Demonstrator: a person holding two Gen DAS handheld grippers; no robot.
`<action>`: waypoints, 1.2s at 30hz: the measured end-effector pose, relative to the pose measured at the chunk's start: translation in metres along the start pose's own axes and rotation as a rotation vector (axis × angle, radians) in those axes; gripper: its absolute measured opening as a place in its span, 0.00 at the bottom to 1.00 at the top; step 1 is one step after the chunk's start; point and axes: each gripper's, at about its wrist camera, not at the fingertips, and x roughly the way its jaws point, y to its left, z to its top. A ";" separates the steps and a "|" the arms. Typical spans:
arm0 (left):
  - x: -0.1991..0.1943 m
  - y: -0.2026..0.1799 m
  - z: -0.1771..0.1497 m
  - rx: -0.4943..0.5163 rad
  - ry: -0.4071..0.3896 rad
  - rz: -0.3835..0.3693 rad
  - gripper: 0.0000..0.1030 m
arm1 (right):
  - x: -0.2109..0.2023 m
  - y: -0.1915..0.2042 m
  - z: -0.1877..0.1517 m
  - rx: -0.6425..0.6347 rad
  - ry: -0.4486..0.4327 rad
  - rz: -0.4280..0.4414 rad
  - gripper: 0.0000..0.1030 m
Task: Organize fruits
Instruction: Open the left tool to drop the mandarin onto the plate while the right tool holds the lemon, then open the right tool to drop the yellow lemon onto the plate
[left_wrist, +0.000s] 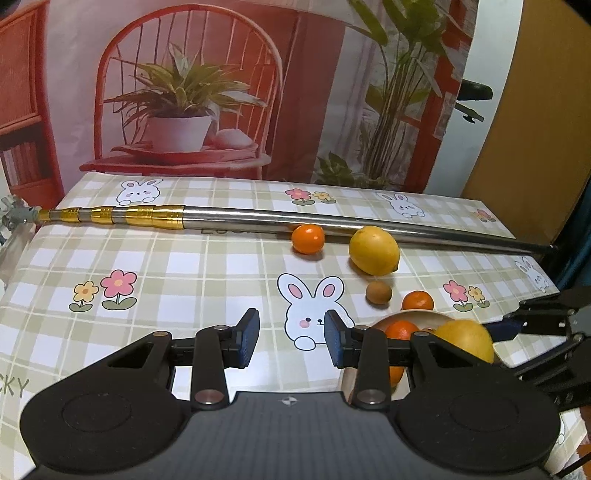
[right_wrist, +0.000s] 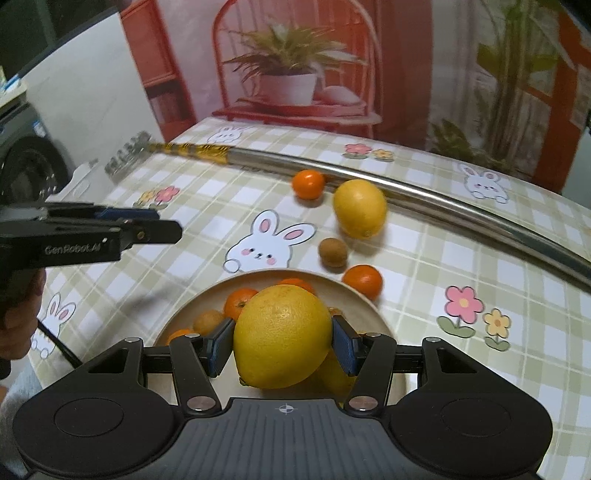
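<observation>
My right gripper (right_wrist: 282, 343) is shut on a big yellow lemon (right_wrist: 282, 334), held just above a pale wooden bowl (right_wrist: 207, 295). In the bowl lie oranges (right_wrist: 240, 302), a small brown fruit (right_wrist: 208, 321) and another yellow fruit (right_wrist: 336, 373), partly hidden. Loose on the cloth beyond it are an orange (right_wrist: 362, 281), a brown fruit (right_wrist: 333, 252), a lemon (right_wrist: 360, 207) and a far orange (right_wrist: 308, 184). My left gripper (left_wrist: 291, 338) is open and holds nothing, left of the bowl (left_wrist: 410, 317). The held lemon (left_wrist: 466, 338) also shows in the left wrist view.
A long steel pole (left_wrist: 369, 221) with gold bands lies across the far side of the table, right behind the far orange (left_wrist: 308, 239) and lemon (left_wrist: 374, 250). The checked bunny tablecloth (left_wrist: 166, 266) covers the table. A printed backdrop hangs behind.
</observation>
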 end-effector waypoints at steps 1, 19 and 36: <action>0.000 0.000 0.000 -0.002 0.000 -0.001 0.40 | 0.002 0.002 0.000 -0.011 0.007 0.004 0.51; 0.002 -0.003 -0.002 -0.005 0.006 -0.005 0.40 | 0.024 0.009 0.001 -0.081 0.066 -0.031 0.50; 0.003 0.003 0.003 -0.035 0.006 -0.014 0.40 | 0.004 0.002 0.006 -0.069 -0.024 -0.069 0.49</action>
